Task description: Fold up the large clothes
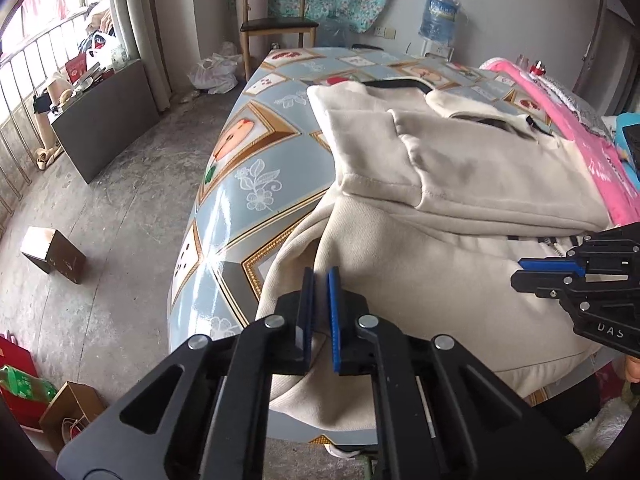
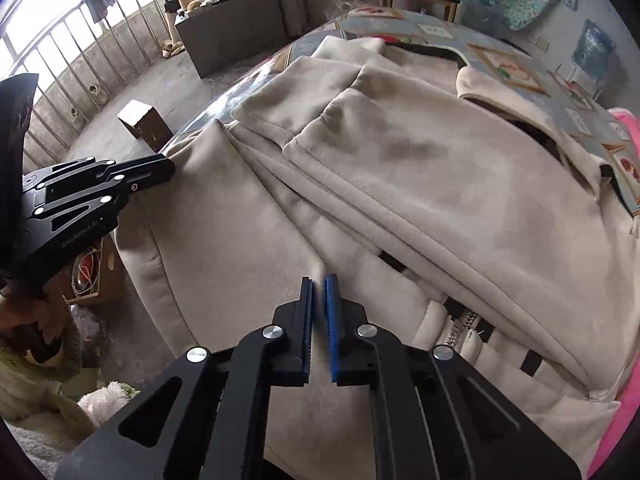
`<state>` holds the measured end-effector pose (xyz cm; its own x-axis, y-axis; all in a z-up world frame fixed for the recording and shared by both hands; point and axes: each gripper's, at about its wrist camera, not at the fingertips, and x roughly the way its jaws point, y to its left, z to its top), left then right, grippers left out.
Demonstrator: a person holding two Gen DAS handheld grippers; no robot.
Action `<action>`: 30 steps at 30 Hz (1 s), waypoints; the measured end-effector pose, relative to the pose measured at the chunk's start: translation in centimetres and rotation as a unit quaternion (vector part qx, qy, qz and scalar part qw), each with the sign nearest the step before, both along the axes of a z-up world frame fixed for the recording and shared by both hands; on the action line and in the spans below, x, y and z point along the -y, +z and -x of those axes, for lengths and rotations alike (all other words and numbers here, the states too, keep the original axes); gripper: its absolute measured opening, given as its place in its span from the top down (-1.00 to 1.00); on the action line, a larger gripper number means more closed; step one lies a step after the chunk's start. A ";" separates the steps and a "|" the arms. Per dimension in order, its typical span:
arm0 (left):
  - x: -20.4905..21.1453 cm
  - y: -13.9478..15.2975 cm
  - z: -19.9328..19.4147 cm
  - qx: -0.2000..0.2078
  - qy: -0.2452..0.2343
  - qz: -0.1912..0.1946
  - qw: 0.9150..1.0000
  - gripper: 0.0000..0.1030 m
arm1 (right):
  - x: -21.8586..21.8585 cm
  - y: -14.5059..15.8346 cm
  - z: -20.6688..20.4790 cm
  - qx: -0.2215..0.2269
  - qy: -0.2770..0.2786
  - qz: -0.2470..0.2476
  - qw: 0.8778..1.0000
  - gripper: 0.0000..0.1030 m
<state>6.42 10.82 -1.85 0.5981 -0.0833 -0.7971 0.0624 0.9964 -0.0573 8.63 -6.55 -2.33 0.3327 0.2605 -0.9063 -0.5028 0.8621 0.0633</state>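
A large cream hooded jacket (image 1: 460, 168) with black trim and a zipper lies partly folded on the table (image 1: 248, 152), its near hem hanging over the front edge. In the left wrist view my left gripper (image 1: 320, 276) is shut on a raised fold at the garment's left edge. My right gripper (image 1: 518, 272) shows at the right, fingers together on the cloth near the zipper. In the right wrist view the right gripper (image 2: 320, 280) pinches a crease in the jacket (image 2: 400, 160). The left gripper (image 2: 170, 168) sits at the garment's left border.
The table's cover has a blue pattern. A pink cloth (image 1: 580, 128) runs along the table's right side. Behind stand a wooden chair (image 1: 276, 12) and a water bottle (image 1: 440, 16). On the floor to the left are a brown box (image 1: 52, 254), a grey cabinet (image 1: 108, 120) and a cardboard box (image 1: 72, 412).
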 end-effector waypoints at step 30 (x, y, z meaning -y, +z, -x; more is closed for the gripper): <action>5.6 -1.3 -1.7 -0.041 -0.085 0.029 0.995 0.58 | 6.7 3.5 -1.7 0.034 -0.107 -0.107 0.988 0.53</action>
